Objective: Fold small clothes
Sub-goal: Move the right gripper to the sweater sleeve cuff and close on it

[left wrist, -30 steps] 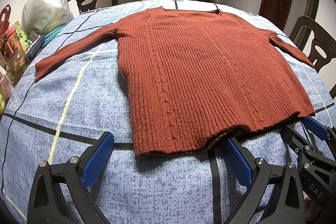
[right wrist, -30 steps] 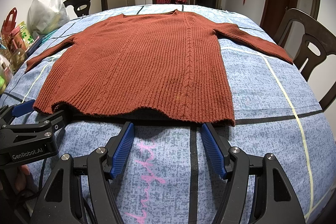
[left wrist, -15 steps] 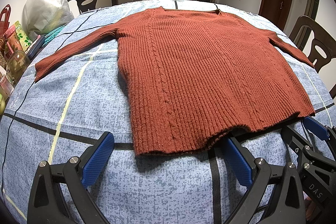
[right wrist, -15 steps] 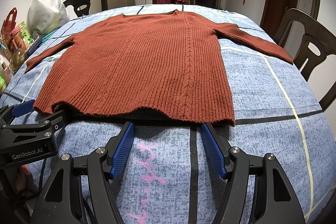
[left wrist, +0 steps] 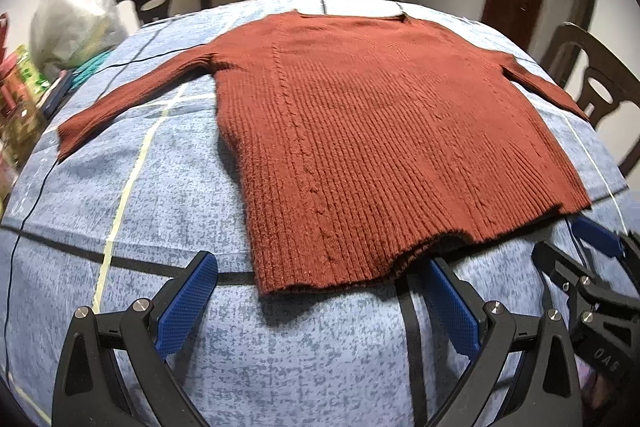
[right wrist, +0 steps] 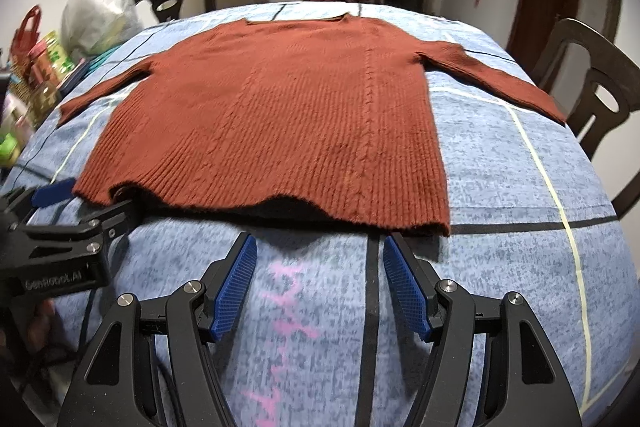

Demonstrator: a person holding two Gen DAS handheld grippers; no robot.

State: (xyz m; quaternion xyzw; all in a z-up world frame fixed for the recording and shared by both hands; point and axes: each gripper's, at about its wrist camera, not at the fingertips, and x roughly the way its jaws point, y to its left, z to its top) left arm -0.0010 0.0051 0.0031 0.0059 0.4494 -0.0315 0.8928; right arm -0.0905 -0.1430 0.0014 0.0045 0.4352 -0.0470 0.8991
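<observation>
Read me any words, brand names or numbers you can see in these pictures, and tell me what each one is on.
"GenRobot.AI", blurred but legible: on the body of the left gripper, seen in the right wrist view.
"DAS", upside down and cut off: on the body of the right gripper, seen in the left wrist view.
Pink marks on the tablecloth: unreadable.
Packages at the table's left edge: print too blurred.

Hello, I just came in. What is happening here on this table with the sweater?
A person holds two handheld grippers at the near edge of a table covered with a blue cloth. A rust-red knitted sweater lies flat on it, both sleeves spread out, not yet folded. The left gripper and the right gripper sit at the sweater's hem with jaws open, holding nothing.
</observation>
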